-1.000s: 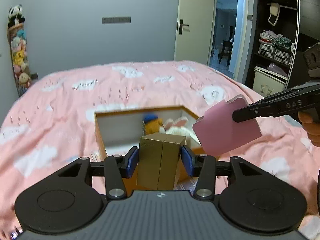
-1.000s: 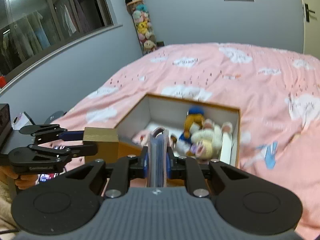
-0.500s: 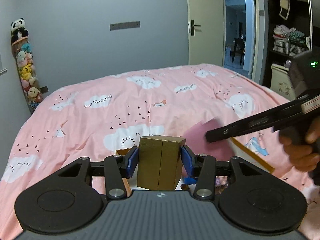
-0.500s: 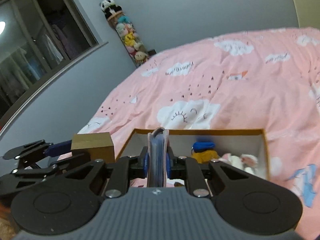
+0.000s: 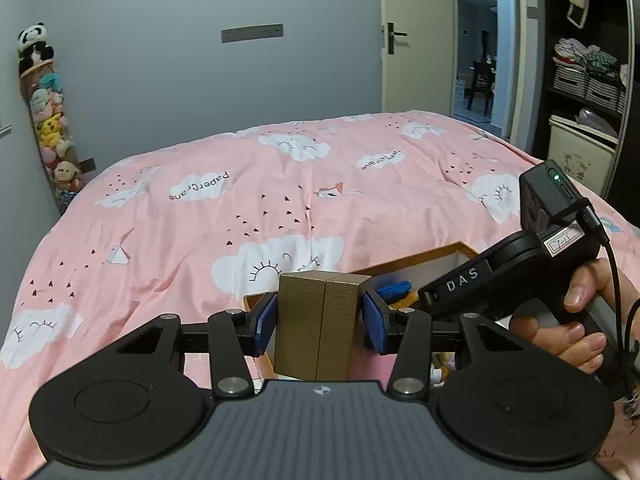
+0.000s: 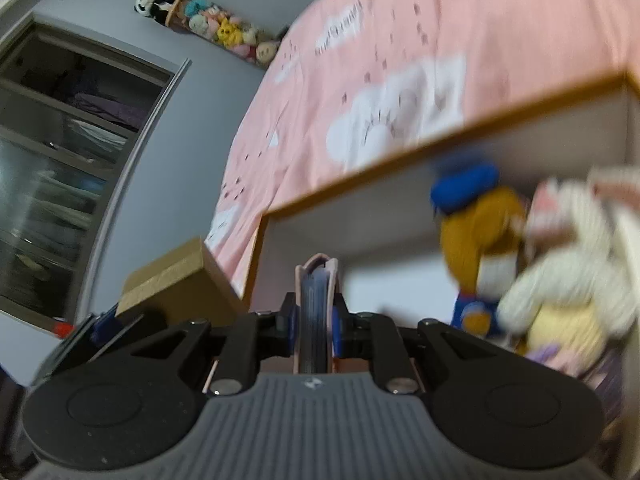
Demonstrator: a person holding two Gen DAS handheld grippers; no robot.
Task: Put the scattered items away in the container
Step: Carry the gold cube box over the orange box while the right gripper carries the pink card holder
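Observation:
My left gripper (image 5: 320, 322) is shut on a gold box (image 5: 318, 326), which stands upright between the blue pads (image 5: 266, 326). Behind it lies the open container (image 5: 420, 258) with an orange rim and white inside. My right gripper (image 6: 316, 320) is shut on a thin pink notebook (image 6: 316, 300), held on edge just inside the container (image 6: 440, 140). A brown plush with a blue cap (image 6: 476, 232) and a white plush (image 6: 568, 280) lie in it on the right. The gold box (image 6: 176, 280) shows outside the container's left wall. The right view is tilted and blurred.
The container sits on a bed with a pink cloud-print duvet (image 5: 240, 220). A hand (image 5: 580, 320) grips the right gripper's handle at the right of the left view. A column of plush toys (image 5: 48, 120) hangs on the far wall. Shelves (image 5: 584, 80) and an open door stand at the right.
The right gripper rolled and sank with the notebook into the container, close to the plush toys. The left gripper carried the gold box forward to the container's near corner.

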